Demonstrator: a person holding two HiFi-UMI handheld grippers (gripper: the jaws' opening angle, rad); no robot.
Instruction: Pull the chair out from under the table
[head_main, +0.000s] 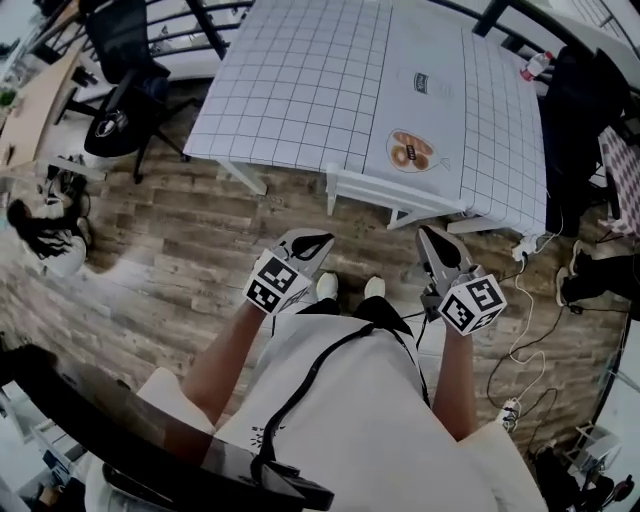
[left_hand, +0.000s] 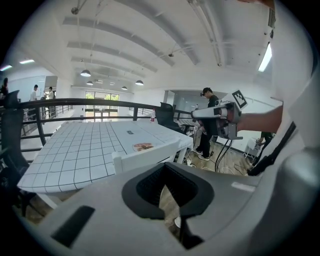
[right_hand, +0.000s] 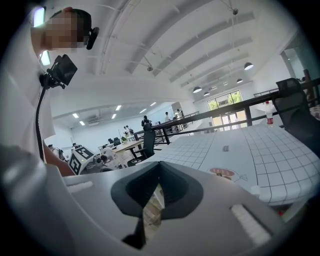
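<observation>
The white chair (head_main: 395, 195) is tucked under the table (head_main: 300, 80), which has a white grid cloth. Only the chair's top rail and back posts show at the near edge. My left gripper (head_main: 318, 241) hangs short of the rail, left of the chair, shut and empty. My right gripper (head_main: 430, 236) is just below the chair's right post, also shut with nothing in it. In the left gripper view the chair back (left_hand: 145, 159) stands ahead of the closed jaws of the left gripper (left_hand: 167, 196). In the right gripper view the table (right_hand: 280, 155) lies beyond the closed right gripper (right_hand: 150, 205).
A black office chair (head_main: 125, 60) stands at the far left by a desk. White cables (head_main: 525, 340) trail over the wood floor at the right. A person (head_main: 45, 235) is at the left edge. A bottle (head_main: 535, 65) stands at the table's far right corner.
</observation>
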